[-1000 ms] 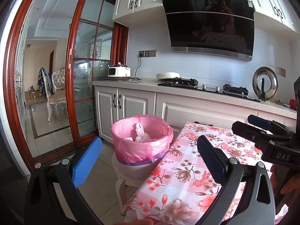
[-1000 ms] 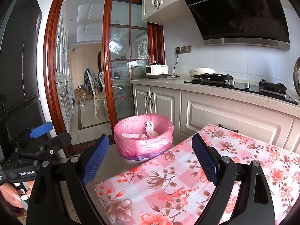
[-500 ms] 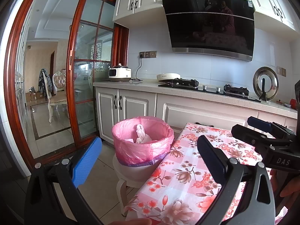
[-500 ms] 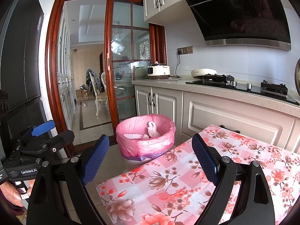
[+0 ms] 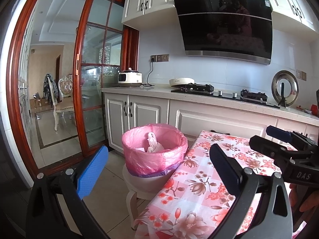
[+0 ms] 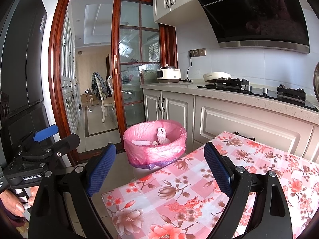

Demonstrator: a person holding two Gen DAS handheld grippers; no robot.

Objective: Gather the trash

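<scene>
A bin lined with a pink bag stands on a white stool at the table's left end; it also shows in the right wrist view. White crumpled trash lies inside it, also visible in the right wrist view. My left gripper is open and empty, held back from the bin. My right gripper is open and empty over the table's near corner. Each gripper shows in the other's view: the right one and the left one.
The table has a pink floral cloth, also in the right wrist view. Behind are white cabinets, a counter with a hob and a rice cooker. A wood-framed glass sliding door stands left.
Both views have shifted slightly; the bin sits a little farther right and higher in frame. Both grippers stay open and empty.
</scene>
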